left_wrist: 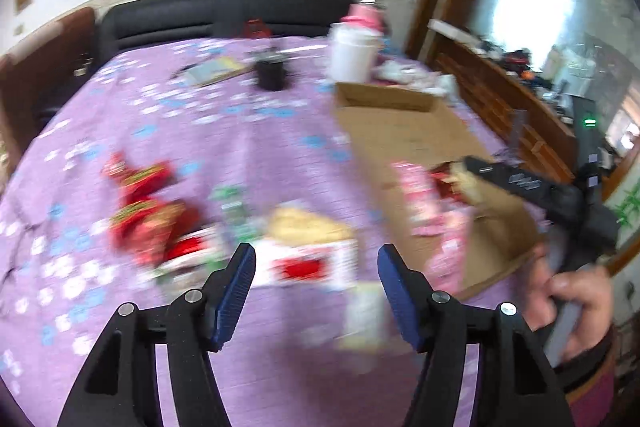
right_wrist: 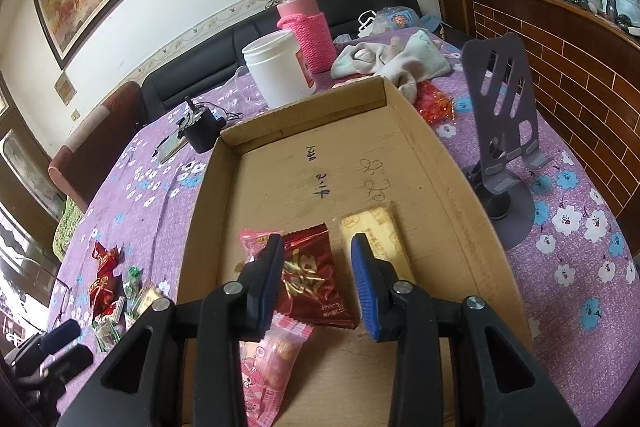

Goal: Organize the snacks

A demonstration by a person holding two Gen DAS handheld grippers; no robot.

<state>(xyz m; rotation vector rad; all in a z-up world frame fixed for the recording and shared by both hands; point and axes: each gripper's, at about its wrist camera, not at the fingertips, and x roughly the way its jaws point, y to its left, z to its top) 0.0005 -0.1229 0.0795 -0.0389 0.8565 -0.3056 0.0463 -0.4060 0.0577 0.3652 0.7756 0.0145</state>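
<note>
At the far left of the right wrist view, a heap of loose snacks in red, green and cream wrappers lies on the purple flowered cloth of the counter, well apart from the cardboard tray. The left wrist view is blurred; there the left tongs stand open with nothing between the pads, above a white and red packet on the cloth, with the red wrappers to their left. In the tray, a pink packet lies under and beside the left finger of the right tongs. These tongs are parted and grip nothing. A dark red packet lies flat on the tray floor directly between the two fingers, not pressed by the pads. Just beside the right finger, partly hidden by it, lies a yellow bar. Behind the tray stand a white tub and a flask in a pink knitted sleeve. To the right of the tray, a grey phone stand rests on the cloth.
</note>
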